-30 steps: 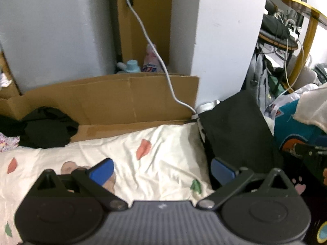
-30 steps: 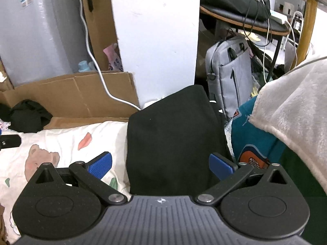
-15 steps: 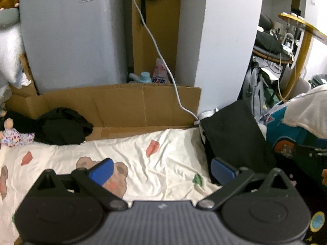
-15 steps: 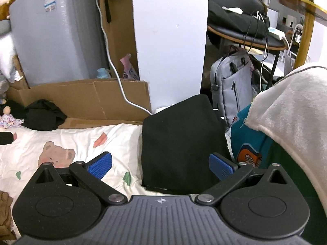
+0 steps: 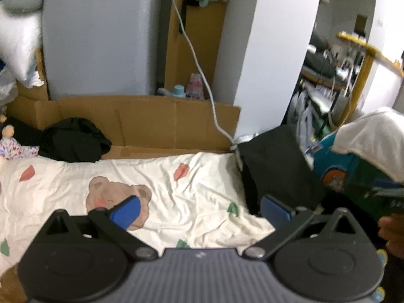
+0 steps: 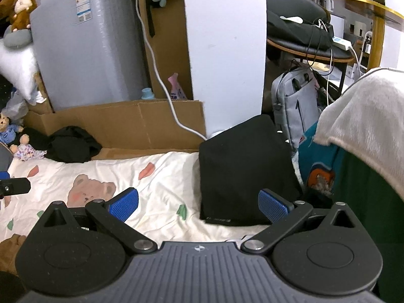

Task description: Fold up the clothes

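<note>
Right wrist: both claws, left claw (image 5: 199, 209) and right claw (image 6: 198, 203), gape wide over the bedsheet (image 6: 161, 176).

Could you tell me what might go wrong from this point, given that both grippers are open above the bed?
1. The white cable trails down to the bed beside the folded black garment; a reach by the right gripper might snag it.
2. The crumpled black clothing lies at the far edge against the cardboard, a long stretch for the left gripper.
3. The bear-print sheet is wrinkled, so the fingers may pinch sheet together with garment.
</note>
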The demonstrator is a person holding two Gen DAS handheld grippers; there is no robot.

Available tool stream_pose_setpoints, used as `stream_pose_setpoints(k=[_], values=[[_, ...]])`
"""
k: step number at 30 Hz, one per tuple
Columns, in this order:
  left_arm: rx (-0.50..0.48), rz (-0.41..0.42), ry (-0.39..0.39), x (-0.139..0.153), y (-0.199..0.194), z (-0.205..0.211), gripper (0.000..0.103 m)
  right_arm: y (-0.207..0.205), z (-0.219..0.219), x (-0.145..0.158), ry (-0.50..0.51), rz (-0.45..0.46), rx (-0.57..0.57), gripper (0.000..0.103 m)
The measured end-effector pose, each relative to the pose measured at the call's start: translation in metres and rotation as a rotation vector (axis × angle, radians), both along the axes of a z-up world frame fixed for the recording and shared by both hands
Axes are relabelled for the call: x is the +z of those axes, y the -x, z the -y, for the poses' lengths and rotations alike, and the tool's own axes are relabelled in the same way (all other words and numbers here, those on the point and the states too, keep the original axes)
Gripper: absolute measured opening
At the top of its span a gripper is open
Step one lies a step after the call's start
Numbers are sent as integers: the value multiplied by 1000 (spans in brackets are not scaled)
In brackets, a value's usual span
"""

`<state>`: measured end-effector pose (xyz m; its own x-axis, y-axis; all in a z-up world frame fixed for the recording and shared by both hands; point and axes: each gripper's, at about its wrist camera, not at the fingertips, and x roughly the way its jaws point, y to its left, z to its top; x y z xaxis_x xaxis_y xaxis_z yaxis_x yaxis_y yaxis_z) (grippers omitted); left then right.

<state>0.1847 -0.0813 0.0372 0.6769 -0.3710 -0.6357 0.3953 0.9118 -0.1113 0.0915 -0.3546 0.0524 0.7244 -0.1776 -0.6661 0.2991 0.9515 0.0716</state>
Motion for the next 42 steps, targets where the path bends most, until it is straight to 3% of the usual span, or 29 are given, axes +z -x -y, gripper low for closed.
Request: stream_pose_setpoints(k=[7,17,22,27,30,33,42], values=[[24,58,-9,10,34,-13,103,22,-25,1,4,5,-17,103],[81,-25,73,2,72,-31,103,53,-51,12,17,61,-6,103],[164,52,-6,7,102,-37,103,70,-65,15,20,97,-5,103],[146,39,11,5,116,-44,103,86,-85,20,43,115,30,103],[163,88,-18,6,124,-47,103,92,-92,18,61,114,48,103],[195,106,33,6,129,-53,103,98,-93,13,53,127,43,103],[174,137,-4,3,143,-44,103,112,-109,4,41,156,53,103]])
